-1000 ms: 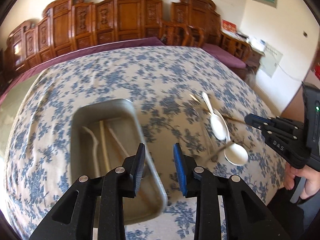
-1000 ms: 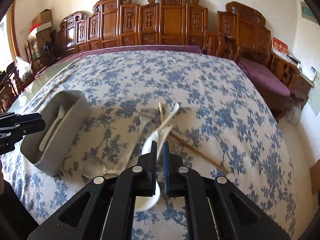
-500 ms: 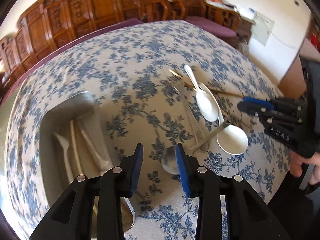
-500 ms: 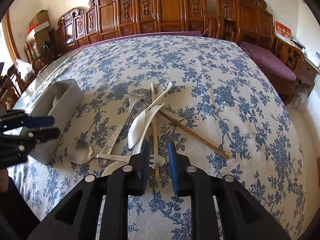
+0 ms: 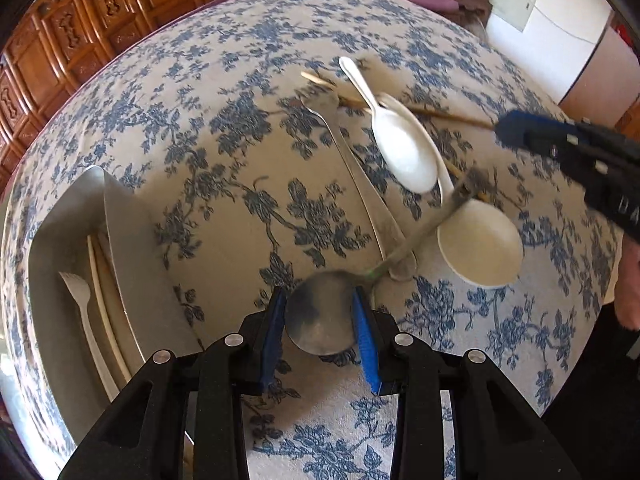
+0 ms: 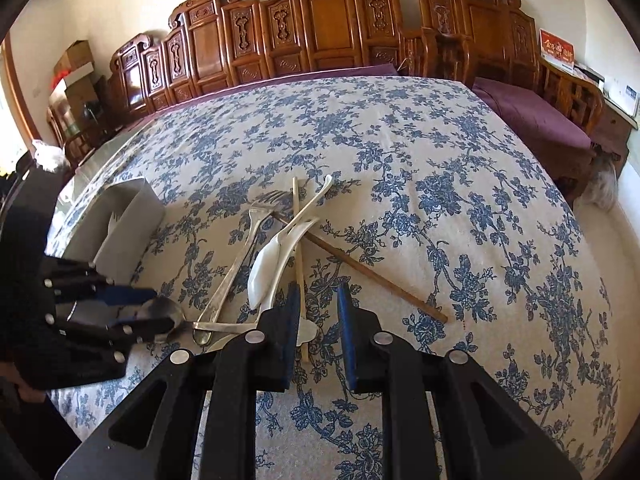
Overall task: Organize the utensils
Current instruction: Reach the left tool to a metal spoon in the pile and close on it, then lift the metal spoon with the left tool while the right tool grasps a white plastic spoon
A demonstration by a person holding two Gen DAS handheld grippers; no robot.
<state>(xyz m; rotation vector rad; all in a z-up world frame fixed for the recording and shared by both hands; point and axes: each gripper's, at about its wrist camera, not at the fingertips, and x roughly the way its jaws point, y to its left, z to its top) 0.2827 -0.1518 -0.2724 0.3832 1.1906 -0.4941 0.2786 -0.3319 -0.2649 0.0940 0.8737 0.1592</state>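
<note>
A pile of utensils lies on the blue-flowered cloth: a metal spoon (image 5: 320,316), a metal fork (image 6: 244,252), white plastic spoons (image 5: 404,148) and a big white ladle bowl (image 5: 480,244), plus wooden chopsticks (image 6: 376,276). My left gripper (image 5: 320,320) is open with its blue pads on either side of the metal spoon's bowl; it also shows in the right wrist view (image 6: 136,308). My right gripper (image 6: 318,320) is open above a pale chopstick (image 6: 298,256) and the pile's near end.
A grey metal tray (image 5: 132,256) on the left holds a white plastic fork (image 5: 80,292) and pale chopsticks (image 5: 100,292). Carved wooden chairs (image 6: 320,28) line the far side of the table. The table edge is near, at the bottom of both views.
My left gripper swung right from over the tray and dropped around the metal spoon's bowl. My right gripper opened from nearly shut and pulled back a little.
</note>
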